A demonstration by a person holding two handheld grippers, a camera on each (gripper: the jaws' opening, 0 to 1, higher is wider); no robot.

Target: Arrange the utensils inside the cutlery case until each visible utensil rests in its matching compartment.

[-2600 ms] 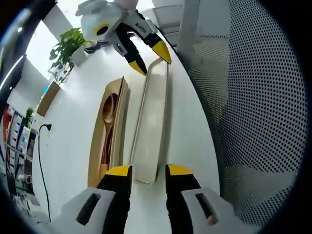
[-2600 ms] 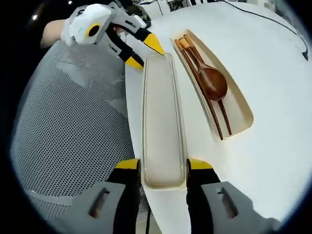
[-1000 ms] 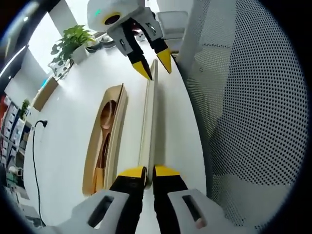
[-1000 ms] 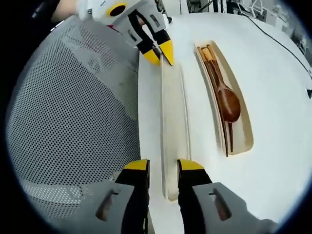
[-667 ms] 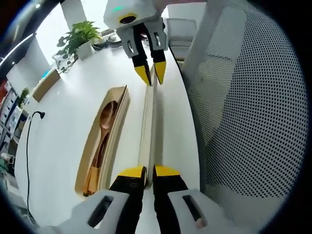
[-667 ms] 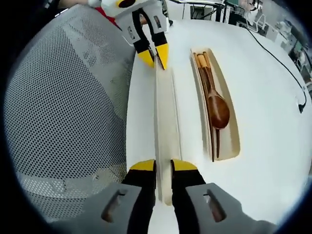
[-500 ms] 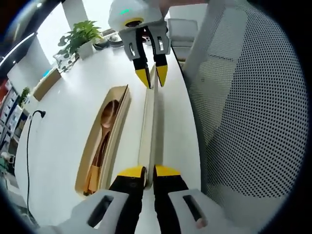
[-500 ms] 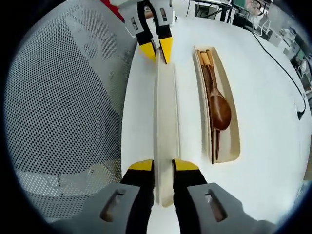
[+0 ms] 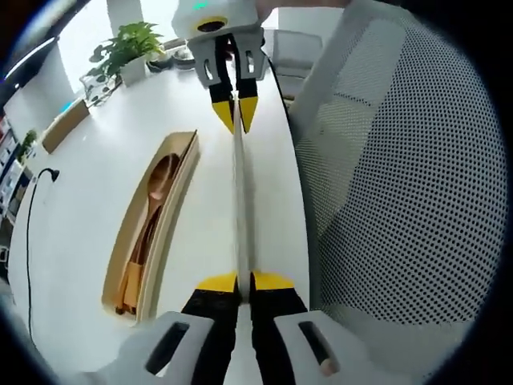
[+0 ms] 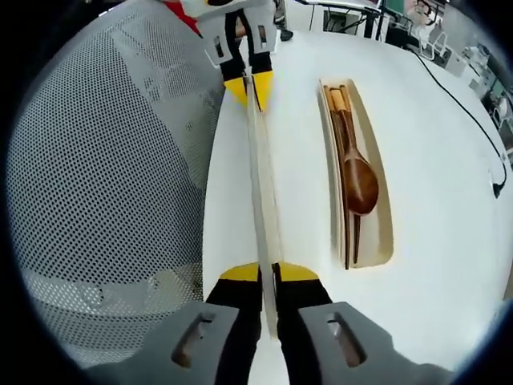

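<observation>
Surface (image 9: 96,152): white. Mesh chair back (image 10: 104,160) crowding its edge. Case base (image 10: 381,192), open, spoon (image 10: 359,183) and chopsticks (image 10: 346,233) seated inside; utensils apparently sorted. Lid (image 10: 260,184) off, on edge beside base, ends clenched by left claw (image 9: 239,281) and right claw (image 10: 268,271). Closing left. Plant (image 9: 128,40), cable (image 9: 32,192) well apart.

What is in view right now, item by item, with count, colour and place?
Lid: one, cream, on edge, gripped at both ends.
Case base: one, tan, on the table beside the lid.
Spoon: one, dark brown wood, in the base.
Chopsticks: brown, in the base beside the spoon.
Table: one, white.
Mesh chair: one, grey, beside the table.
Plant: one, green, far table end.
Cable: one, black, on the table.
Left gripper: yellow-tipped fingers, shut on lid.
Right gripper: same.
</observation>
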